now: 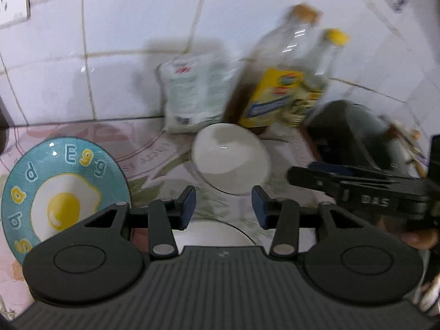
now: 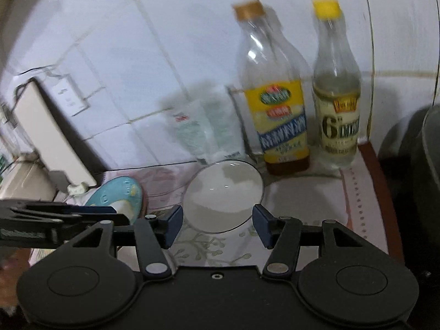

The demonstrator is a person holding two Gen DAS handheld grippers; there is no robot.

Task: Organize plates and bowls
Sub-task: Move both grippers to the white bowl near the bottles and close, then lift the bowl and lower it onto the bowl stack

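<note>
- Count: one white bowl, one teal plate, two bottles, one white packet, one dark round appliance. A second white dish edge shows beneath the left gripper; what kind of dish it is cannot be told.
- The bowl stands on the patterned tablecloth, mouth tipped toward the cameras in both views. It is round, so it has no long axis. It sits near the packet and the bottles at the far wall.
- The plate lies flat to the left of the bowl, well apart from it, face up. It carries a fried-egg picture and raised letters around the rim; "E", "g", "g" read clearly, the rest are uncertain.
- Left gripper: fingers spread apart, nothing between them, hanging over the cloth just near of the bowl.
- Right gripper: fingers likewise spread and empty, with the bowl framed in the gap beyond them. In the left view its body bears the letters "DAS", blurred.
- Brown-capped bottle: upright, yellow and blue label, text unreadable.
- Yellow-capped bottle: upright, just right of the first, label showing a large "6".
- Packet: leans against the tiled wall; red and green print, illegible.
- A wall socket is mounted at the far left.
</note>
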